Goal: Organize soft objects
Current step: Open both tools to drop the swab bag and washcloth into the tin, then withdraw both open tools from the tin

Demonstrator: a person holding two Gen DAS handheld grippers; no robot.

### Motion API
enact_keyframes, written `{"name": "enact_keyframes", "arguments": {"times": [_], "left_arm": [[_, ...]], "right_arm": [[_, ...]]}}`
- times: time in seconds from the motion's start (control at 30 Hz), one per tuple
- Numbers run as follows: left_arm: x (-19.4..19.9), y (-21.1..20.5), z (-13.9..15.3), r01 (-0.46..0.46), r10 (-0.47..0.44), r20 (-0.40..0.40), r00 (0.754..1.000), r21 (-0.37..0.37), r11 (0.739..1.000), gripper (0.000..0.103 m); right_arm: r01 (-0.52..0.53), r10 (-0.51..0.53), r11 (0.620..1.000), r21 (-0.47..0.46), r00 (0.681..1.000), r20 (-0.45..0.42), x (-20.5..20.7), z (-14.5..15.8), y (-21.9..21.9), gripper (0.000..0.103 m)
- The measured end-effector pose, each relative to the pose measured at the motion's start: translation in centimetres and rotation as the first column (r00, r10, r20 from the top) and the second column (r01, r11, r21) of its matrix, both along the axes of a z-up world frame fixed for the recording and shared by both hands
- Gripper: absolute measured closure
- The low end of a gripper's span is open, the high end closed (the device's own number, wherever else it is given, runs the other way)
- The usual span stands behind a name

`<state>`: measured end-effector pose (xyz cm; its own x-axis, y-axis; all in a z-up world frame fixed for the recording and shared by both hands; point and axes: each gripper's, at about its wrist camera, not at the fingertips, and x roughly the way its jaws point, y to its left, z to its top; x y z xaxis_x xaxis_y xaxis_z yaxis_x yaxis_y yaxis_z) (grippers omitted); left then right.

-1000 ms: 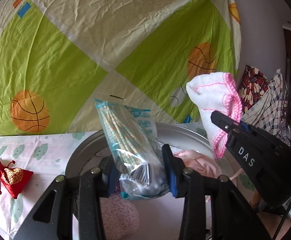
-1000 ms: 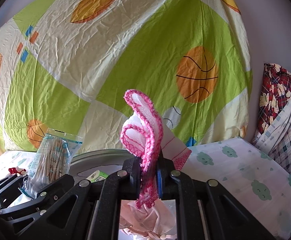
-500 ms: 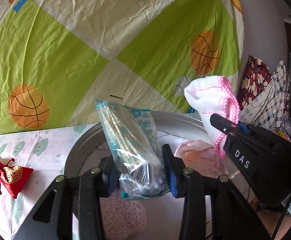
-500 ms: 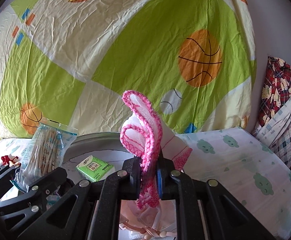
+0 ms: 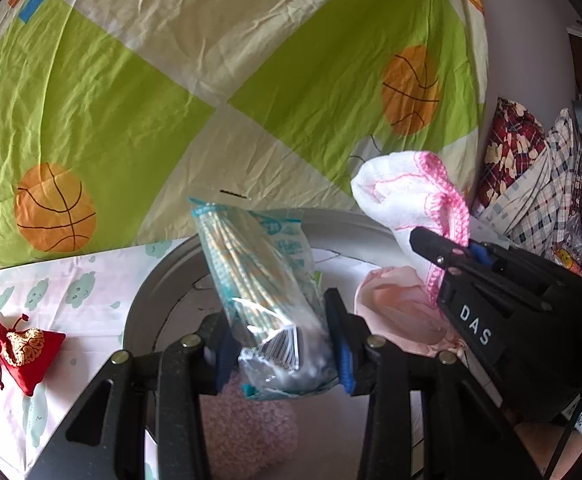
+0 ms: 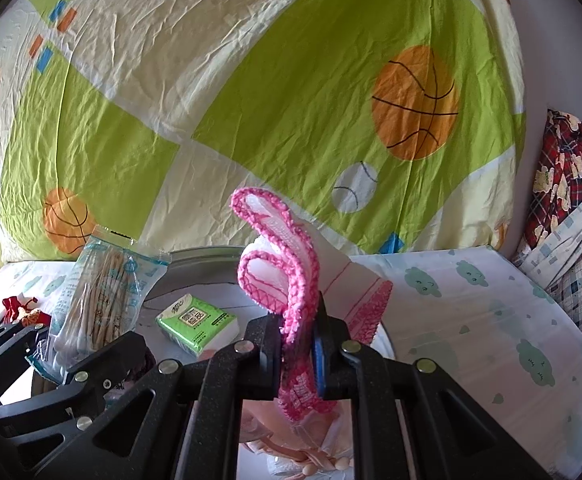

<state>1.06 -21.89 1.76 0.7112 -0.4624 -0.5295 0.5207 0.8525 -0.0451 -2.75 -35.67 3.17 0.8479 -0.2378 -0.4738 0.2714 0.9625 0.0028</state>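
Over the grey basin (image 5: 163,276), the left hand-held gripper (image 5: 281,354) is clenched on a clear bag (image 5: 251,276) of thin sticks, its blue pads squeezing the bag's lower end while the top leans up and away toward the far rim. Just to its right, also above the basin, the right hand-held gripper (image 6: 297,344) grips a white cloth (image 6: 275,264) with a pink crocheted edge; the cloth curls upward out of the closed jaws, and a pink fringe hangs below them.

Inside the basin, a green tissue pack (image 6: 197,322) lies flat toward the far side, between the two grippers as the right wrist camera sees it. A pale pink fabric thing (image 5: 399,308) sits in the basin's right part, under the right gripper. A fluffy pink item (image 5: 247,428) lies in the near part, under the left gripper's fingers.

Left of the basin, well apart from it, a small red drawstring pouch (image 5: 21,350) with gold embroidery rests on the surface (image 6: 471,320), which is covered by a cloud-print sheet. Behind the basin hangs a green and cream sheet (image 6: 251,100) printed with basketballs. Far right of the basin, plaid fabrics (image 5: 531,184) are piled up.
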Motion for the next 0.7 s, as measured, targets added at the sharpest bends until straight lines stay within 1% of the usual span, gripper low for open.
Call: {"name": "enact_keyframes", "arguments": {"times": [0.1, 0.2, 0.27, 0.3, 0.37, 0.4, 0.43, 0.47, 0.5, 0.53, 0.57, 0.6, 0.63, 0.7], "left_arm": [[0.2, 0.1, -0.2, -0.007, 0.007, -0.011, 1.0, 0.004, 1.0, 0.064], [0.4, 0.0, -0.5, -0.019, 0.02, -0.018, 1.0, 0.029, 0.999, 0.064], [0.6, 0.0, -0.8, -0.025, 0.026, -0.025, 0.999, 0.04, 0.999, 0.064], [0.6, -0.1, -0.9, -0.024, 0.025, -0.03, 0.999, 0.042, 0.999, 0.064], [0.6, -0.1, -1.0, -0.02, 0.021, -0.034, 0.999, 0.045, 0.999, 0.063], [0.6, -0.1, -1.0, -0.02, 0.022, -0.034, 0.999, 0.046, 0.999, 0.059], [0.6, -0.1, -1.0, -0.027, 0.028, -0.033, 0.999, 0.047, 0.999, 0.059], [0.6, 0.0, -0.9, -0.03, 0.031, -0.03, 0.999, 0.041, 0.999, 0.055], [0.5, 0.1, -0.7, -0.029, 0.03, -0.023, 0.999, 0.034, 0.999, 0.04], [0.4, 0.2, -0.5, -0.029, 0.03, -0.015, 0.999, 0.029, 0.999, 0.024], [0.1, 0.4, -0.2, -0.032, 0.032, -0.002, 0.999, 0.021, 0.999, 0.016], [-0.2, 0.5, 0.1, -0.034, 0.034, 0.014, 0.999, 0.012, 0.999, 0.003], [-0.5, 0.7, 0.5, -0.034, 0.034, 0.033, 0.999, -0.001, 0.999, 0.0], [-1.1, 1.1, 1.2, -0.038, 0.04, 0.073, 0.997, -0.024, 0.999, 0.0]], "right_arm": [[-0.004, 0.004, 1.0, 0.017, 1.0, 0.005, -0.1, 0.1, 0.1, 0.09], [-0.018, 0.018, 0.999, 0.04, 1.0, -0.007, 0.0, 0.0, 0.1, 0.089], [-0.026, 0.026, 0.998, 0.056, 1.0, -0.007, -0.1, 0.0, 0.1, 0.087], [-0.034, 0.035, 0.997, 0.065, 0.999, -0.006, -0.1, 0.0, 0.1, 0.084], [-0.059, 0.06, 0.995, 0.085, 0.998, -0.006, -0.1, 0.1, 0.3, 0.074], [-0.071, 0.072, 0.993, 0.096, 0.997, -0.003, -0.1, 0.2, 0.3, 0.063], [-0.079, 0.079, 0.991, 0.105, 0.997, 0.01, -0.3, 0.4, 0.4, 0.048], [-0.086, 0.084, 0.99, 0.111, 0.996, 0.03, -0.5, 0.6, 0.4, 0.039], [-0.088, 0.082, 0.99, 0.111, 0.995, 0.053, -0.8, 0.8, 0.4, 0.026], [-0.085, 0.076, 0.991, 0.104, 0.993, 0.087, -1.3, 1.2, 0.5, 0.024], [-0.084, 0.073, 0.992, 0.097, 0.991, 0.112, -1.6, 1.5, 0.6, 0.024], [-0.083, 0.07, 0.993, 0.09, 0.988, 0.139, -2.0, 1.9, 0.6, 0.024], [-0.077, 0.062, 0.993, 0.087, 0.985, 0.164, -2.4, 2.2, 0.5, 0.024], [-0.062, 0.04, 0.993, 0.097, 0.975, 0.217, -3.2, 2.7, 0.3, 0.023]]}}
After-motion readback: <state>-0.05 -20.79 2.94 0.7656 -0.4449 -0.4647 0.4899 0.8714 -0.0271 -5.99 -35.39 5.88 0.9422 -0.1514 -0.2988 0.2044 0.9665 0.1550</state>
